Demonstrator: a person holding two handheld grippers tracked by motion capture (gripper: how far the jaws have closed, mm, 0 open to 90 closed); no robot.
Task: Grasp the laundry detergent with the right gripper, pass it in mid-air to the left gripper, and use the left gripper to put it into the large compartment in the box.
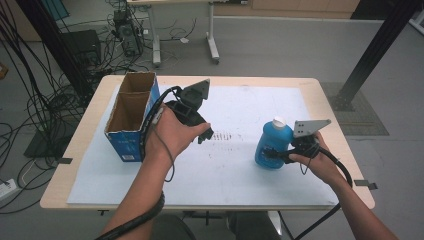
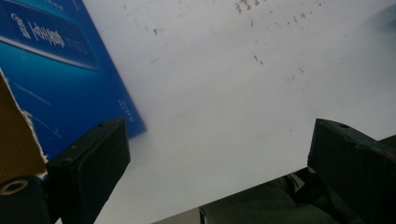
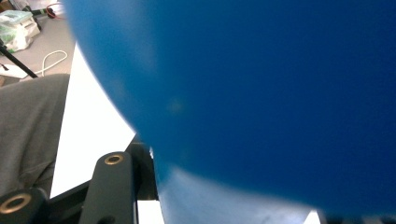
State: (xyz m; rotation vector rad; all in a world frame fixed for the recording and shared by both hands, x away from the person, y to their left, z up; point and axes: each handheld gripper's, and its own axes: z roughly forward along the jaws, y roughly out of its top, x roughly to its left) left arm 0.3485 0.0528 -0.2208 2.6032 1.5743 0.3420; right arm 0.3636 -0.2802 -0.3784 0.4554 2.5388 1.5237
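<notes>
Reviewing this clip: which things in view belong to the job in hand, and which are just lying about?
In the job:
- blue bottle, clamped by the right gripper
- open cardboard box, next to the left gripper, whose jaws stand apart and hold nothing

Lying about:
- white mat on the table
- cables on the floor
- desk legs behind

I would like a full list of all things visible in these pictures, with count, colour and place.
bottle: one, blue with a white cap, table's right part, upright, gripped by the right tongs
cardboard box: one, blue outside, brown inside, open top, table's left part
white sheet: one, covers the table top
table: one, light wood
cables: many, black, floor at left
left tongs: one, black, open, beside the box
right tongs: one, black, shut on the bottle
</notes>
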